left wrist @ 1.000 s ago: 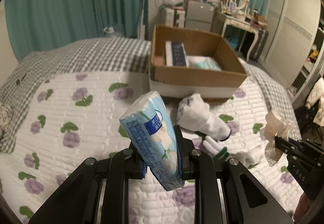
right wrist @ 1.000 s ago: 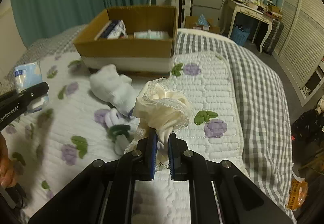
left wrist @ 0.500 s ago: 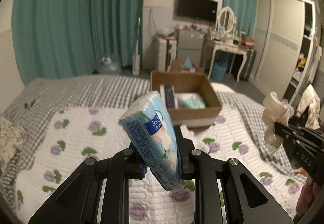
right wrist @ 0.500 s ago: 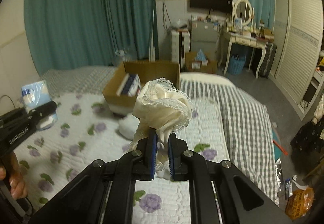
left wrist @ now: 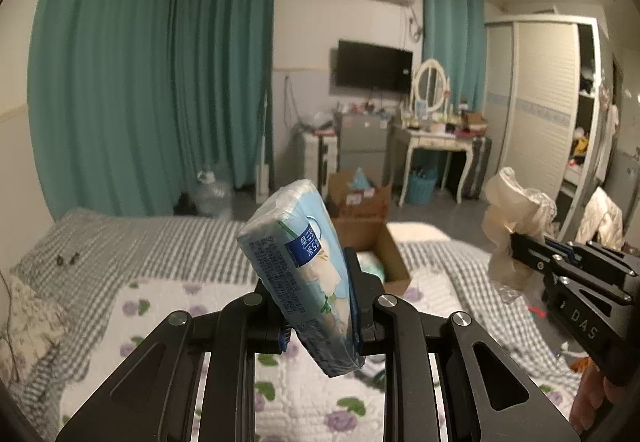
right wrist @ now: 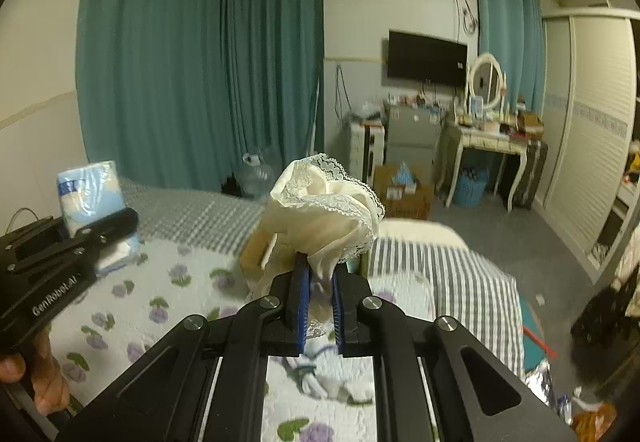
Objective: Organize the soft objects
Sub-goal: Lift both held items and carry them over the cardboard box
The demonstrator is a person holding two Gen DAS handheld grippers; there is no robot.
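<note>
A bed [left wrist: 200, 250] under a white quilt printed with purple flowers fills the foreground, with an open cardboard box [left wrist: 390, 254] sitting on it toward its far end. Raised above the quilt, the left gripper [left wrist: 320, 306] is clamped on a blue tissue pack [left wrist: 304, 274], its jaws pinching the lower half so the pack tilts up and to the left. The plastic wrap looks slick and the pack light and squashy, so a hold across the flat faces near the middle seems safest against slipping. To its right, the right gripper [right wrist: 318, 306] is closed on a cream lace-trimmed cloth [right wrist: 324, 218], bunched above the jaws with a tail trailing below. The cloth appears weightless and limp; gripping a gathered wad, as here, likely holds best. White socks [right wrist: 332, 386] lie crumpled on the quilt beneath.
</note>
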